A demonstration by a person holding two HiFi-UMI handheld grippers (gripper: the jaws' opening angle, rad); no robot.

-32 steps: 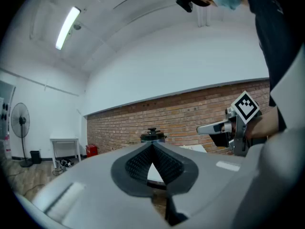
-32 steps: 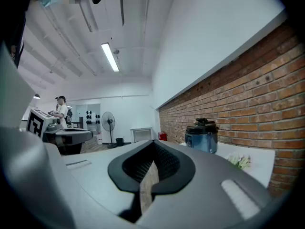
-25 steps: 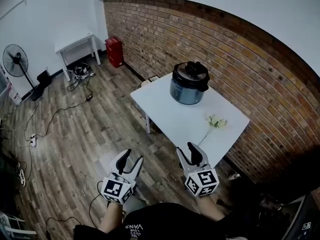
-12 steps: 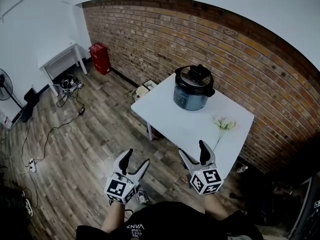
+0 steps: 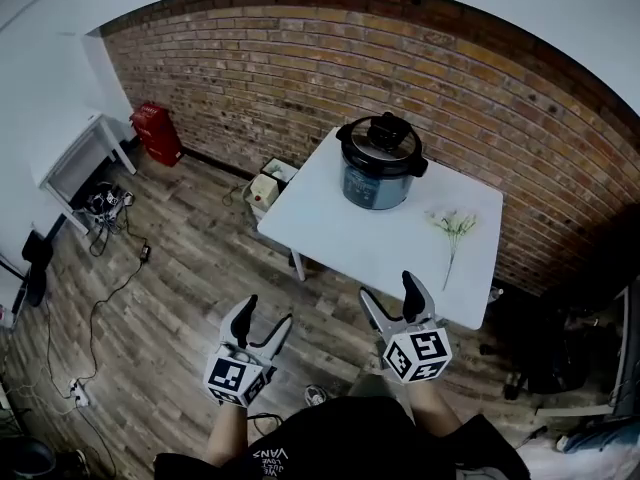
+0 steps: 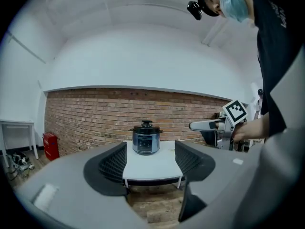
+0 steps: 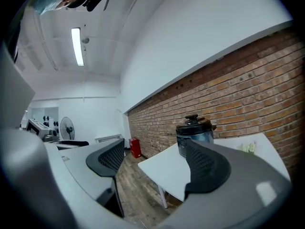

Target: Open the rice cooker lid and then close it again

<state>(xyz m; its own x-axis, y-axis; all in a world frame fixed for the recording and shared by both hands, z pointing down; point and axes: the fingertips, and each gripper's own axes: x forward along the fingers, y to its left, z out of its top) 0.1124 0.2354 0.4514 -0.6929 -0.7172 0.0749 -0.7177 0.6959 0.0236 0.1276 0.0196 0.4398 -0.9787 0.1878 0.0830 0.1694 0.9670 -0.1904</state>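
Observation:
A dark rice cooker [image 5: 380, 163] stands at the back of a white table [image 5: 350, 243] against the brick wall, its black lid [image 5: 382, 131] down. The left gripper view shows the cooker [image 6: 146, 138] straight ahead and far off; in the right gripper view the cooker [image 7: 195, 130] shows beyond the right jaw. My left gripper [image 5: 268, 313] is held over the floor, short of the table. My right gripper [image 5: 388, 288] is at the table's near edge. Both point level and stand open; their jaws have just been opening, with nothing between them.
A sprig of pale flowers [image 5: 455, 223] lies on the table right of the cooker. A small box [image 5: 265, 188] sits on the floor by the table's left corner. A red canister [image 5: 158, 133], a white side table [image 5: 75, 163] and cables [image 5: 105, 203] are at the left.
Both grippers' jaws stand wider than a second ago. The head view has swung, so the table and cooker now lie straight ahead, and both grippers have moved across the floor towards the table.

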